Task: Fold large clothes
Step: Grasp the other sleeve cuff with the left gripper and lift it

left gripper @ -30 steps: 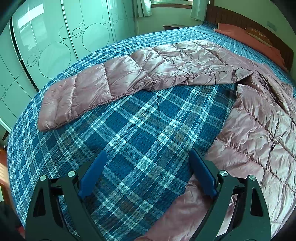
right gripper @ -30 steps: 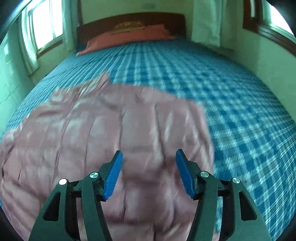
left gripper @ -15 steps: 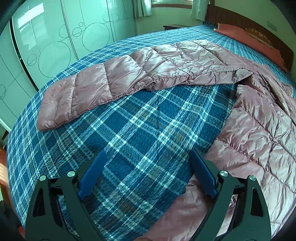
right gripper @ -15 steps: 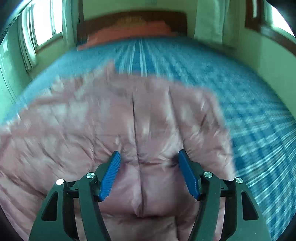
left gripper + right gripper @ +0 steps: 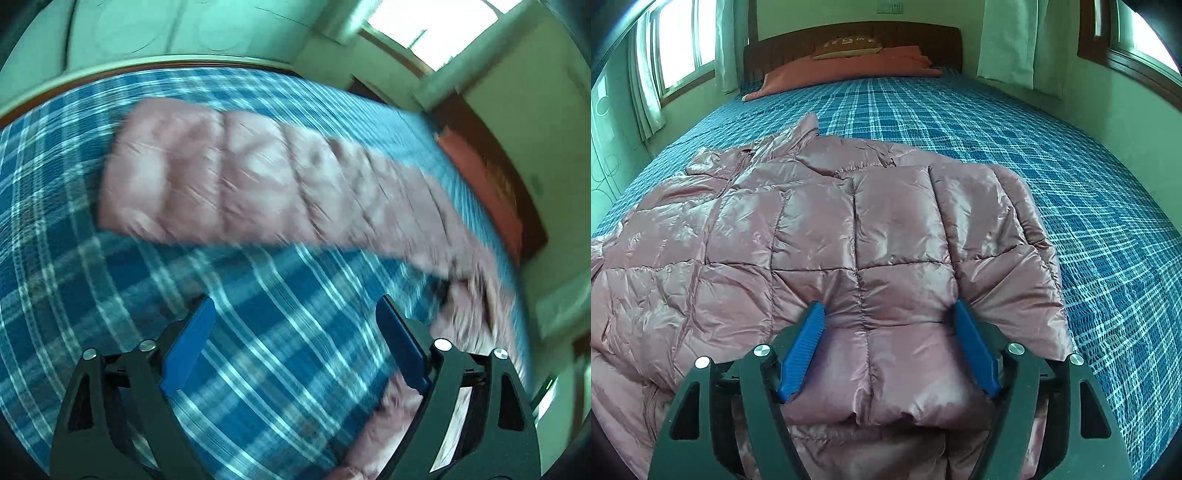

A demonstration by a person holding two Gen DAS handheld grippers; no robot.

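While the pink quilted jacket [image 5: 827, 236] lies spread across the near part of the bed [image 5: 960, 122], close to its foot edge, I judge the folding to be only partly begun. In my right wrist view one sleeve [image 5: 923, 229] appears to be laid across the jacket's body, its cuff end puffing up towards the camera. My right gripper [image 5: 890, 341] sits over that cuff end with its blue fingers wide apart; the tips press against the padded fabric on either side, but the fingers have not closed on it, so I am holding nothing there.

My left wrist view is heavily blurred. It shows the other sleeve [image 5: 258, 184] stretched out flat on the blue plaid cover, reaching towards the bed's left edge, apart from the jacket body at the lower right of that view. My left gripper [image 5: 295, 347] hangs over bare plaid cover just short of this sleeve, fingers spread wide and empty.

What seems left: bring the outstretched sleeve in over the body, then fold the body itself. An orange pillow [image 5: 849, 68] rests at the head edge, well away from the work.
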